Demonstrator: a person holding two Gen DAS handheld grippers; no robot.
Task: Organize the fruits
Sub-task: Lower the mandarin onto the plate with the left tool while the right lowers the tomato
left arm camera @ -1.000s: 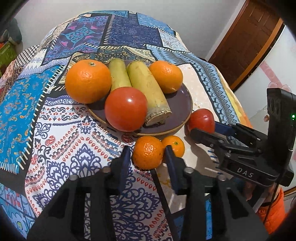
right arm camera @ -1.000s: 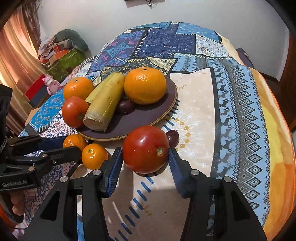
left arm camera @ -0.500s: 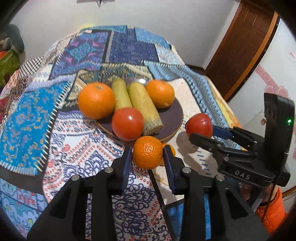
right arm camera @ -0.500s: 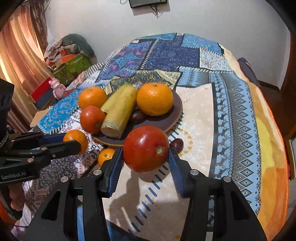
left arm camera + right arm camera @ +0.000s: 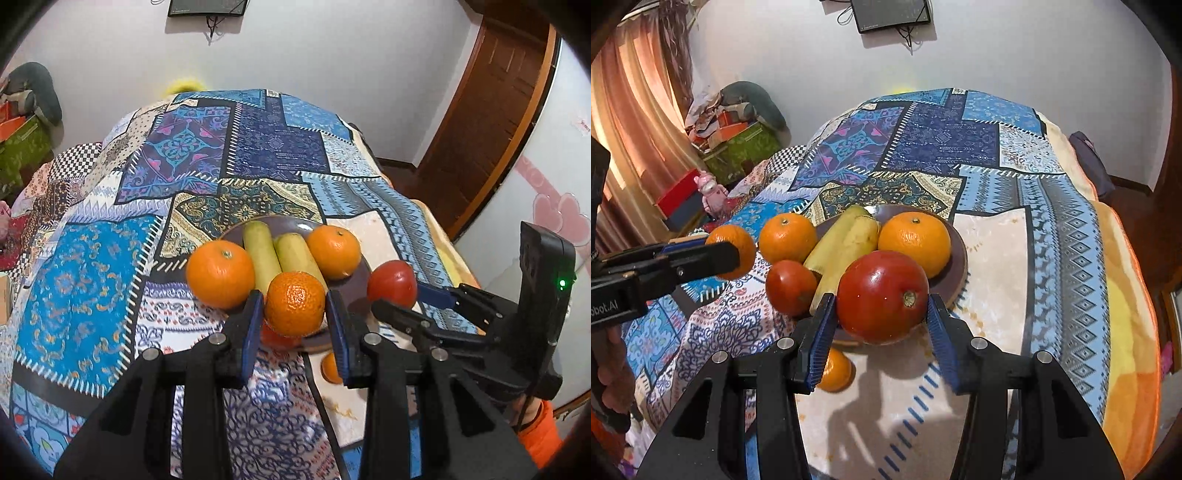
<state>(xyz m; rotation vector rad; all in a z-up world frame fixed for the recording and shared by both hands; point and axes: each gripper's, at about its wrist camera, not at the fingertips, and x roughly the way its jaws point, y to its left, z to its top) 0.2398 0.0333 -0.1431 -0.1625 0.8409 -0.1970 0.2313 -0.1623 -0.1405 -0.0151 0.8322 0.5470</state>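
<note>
My left gripper [image 5: 294, 314] is shut on a small orange mandarin [image 5: 294, 303] and holds it in the air above the near edge of the dark round plate [image 5: 360, 280]. My right gripper [image 5: 882, 314] is shut on a red tomato [image 5: 882, 295], also lifted over the plate's [image 5: 958, 258] near side. The plate holds two large oranges [image 5: 914, 242], two yellow-green bananas [image 5: 846, 243] and a second tomato [image 5: 790, 286]. A second mandarin [image 5: 836, 371] lies on the tablecloth just in front of the plate.
The table is covered by a patchwork blue cloth [image 5: 229, 155]. A wooden door [image 5: 506, 92] stands at the right. Boxes and clutter [image 5: 738, 133] sit on the floor at the left beside a curtain.
Both grippers have risen from the tablecloth with their fruit and now hold it higher, over the plate's near edge. One mandarin stayed on the cloth.
</note>
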